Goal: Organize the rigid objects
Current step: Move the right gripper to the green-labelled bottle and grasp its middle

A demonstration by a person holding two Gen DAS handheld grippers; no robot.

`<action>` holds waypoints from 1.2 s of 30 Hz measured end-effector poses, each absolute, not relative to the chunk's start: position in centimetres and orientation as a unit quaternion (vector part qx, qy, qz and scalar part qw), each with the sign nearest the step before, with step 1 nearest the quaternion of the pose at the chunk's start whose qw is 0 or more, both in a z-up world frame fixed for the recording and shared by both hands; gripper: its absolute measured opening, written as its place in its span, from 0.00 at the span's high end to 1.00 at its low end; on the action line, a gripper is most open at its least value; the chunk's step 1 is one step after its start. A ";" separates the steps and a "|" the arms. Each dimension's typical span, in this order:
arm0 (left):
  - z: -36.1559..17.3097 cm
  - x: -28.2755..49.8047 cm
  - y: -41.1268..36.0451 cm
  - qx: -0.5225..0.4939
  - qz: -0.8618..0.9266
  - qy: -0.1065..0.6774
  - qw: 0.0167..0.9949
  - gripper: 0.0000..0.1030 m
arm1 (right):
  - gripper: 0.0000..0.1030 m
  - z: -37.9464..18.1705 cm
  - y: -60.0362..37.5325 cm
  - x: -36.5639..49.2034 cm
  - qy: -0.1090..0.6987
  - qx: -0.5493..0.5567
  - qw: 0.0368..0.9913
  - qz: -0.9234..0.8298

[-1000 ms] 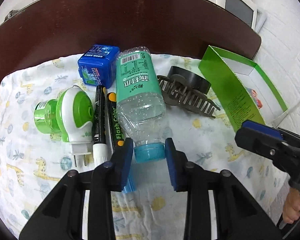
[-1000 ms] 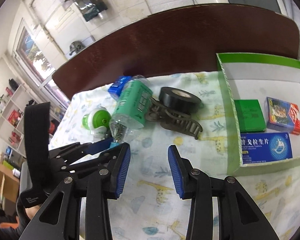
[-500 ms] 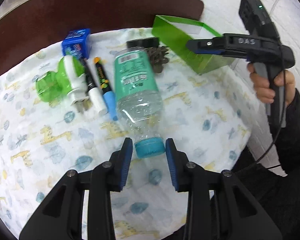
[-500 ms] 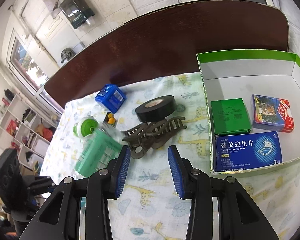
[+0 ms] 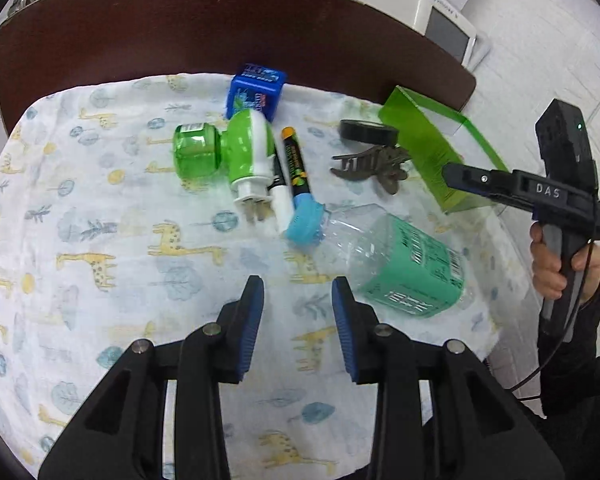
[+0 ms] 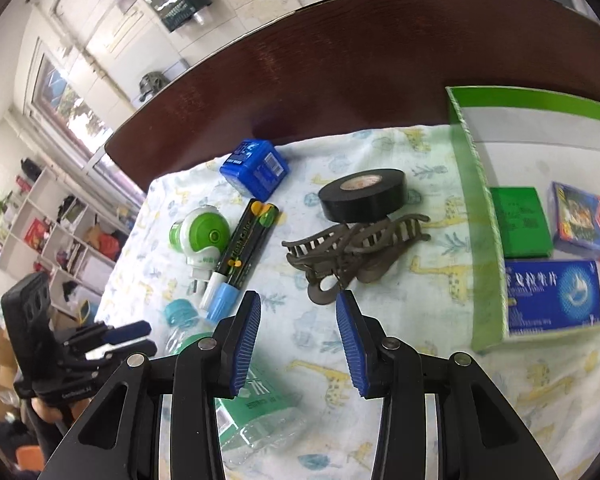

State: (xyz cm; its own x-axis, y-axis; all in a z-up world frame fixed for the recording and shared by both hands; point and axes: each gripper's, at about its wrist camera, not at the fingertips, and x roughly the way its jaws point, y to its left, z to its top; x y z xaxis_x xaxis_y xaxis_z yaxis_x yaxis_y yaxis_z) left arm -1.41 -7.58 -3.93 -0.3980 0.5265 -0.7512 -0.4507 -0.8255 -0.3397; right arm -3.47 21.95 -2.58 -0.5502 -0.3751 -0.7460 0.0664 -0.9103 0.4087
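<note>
Bottle [image 5: 396,268] lies on its side on the giraffe-print cloth [image 5: 100,240], near the cloth's front right edge, blue cap toward the marker tips, green-labelled body toward the person's side. Left gripper [image 5: 298,320] hangs just short of it, jaws apart with nothing between them; only bare cloth shows in the gap. Right gripper [image 6: 298,344] also stands apart and empty, aimed at the brown hair claw [image 6: 352,252] in the middle of the cloth, fingertips close to the claw's near end but not on it.

Judged step: pick up the next loose item and carry it to the green-walled box [image 6: 484,216] at the cloth's right edge. The claw looks like the likely target for the right side. Best taken across its spine, not the teeth, since the teeth would slip or snag; approach low and square, close firmly, lift clear before swinging over the box wall.

In the box already: a green packet [image 6: 520,220], a blue-and-red card box [image 6: 580,220], a blue medicine carton [image 6: 552,296]. Free floor remains toward the box's far side.

Around: black tape roll [image 6: 362,194] touching the claw's far side, so a careless lift may drag it. Two markers [image 6: 246,256] lie side by side beside the green-and-white plug-in device [image 6: 202,240]; blue cube box [image 6: 254,166] sits near the cloth's far edge. The bottle partly lies under the right gripper's left finger, so a low sweep left risks rolling it.
</note>
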 end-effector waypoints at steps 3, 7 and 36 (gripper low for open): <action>-2.6 -0.9 -6.8 -0.442 0.842 -0.038 0.306 0.60 | 0.60 -2.1 22.9 -0.7 -0.182 0.437 0.100 -0.875; -1.1 -2.0 -7.0 -0.417 0.855 -0.048 0.305 0.39 | 0.60 -1.9 21.7 3.7 -0.158 0.439 0.139 -0.874; -4.2 -4.5 -2.4 -0.486 0.812 -0.095 0.309 0.33 | 0.51 -4.9 20.2 1.2 -0.208 0.489 0.117 -0.839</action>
State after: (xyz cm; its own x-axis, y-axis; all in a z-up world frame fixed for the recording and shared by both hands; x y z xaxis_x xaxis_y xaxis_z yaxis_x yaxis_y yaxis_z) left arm -4.48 -2.37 -4.24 -0.3367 0.5937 -0.7308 -0.4095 -0.7912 -0.4541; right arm 1.21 20.17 -4.91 -0.4945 -0.3993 -0.7721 -0.0077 -0.8862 0.4632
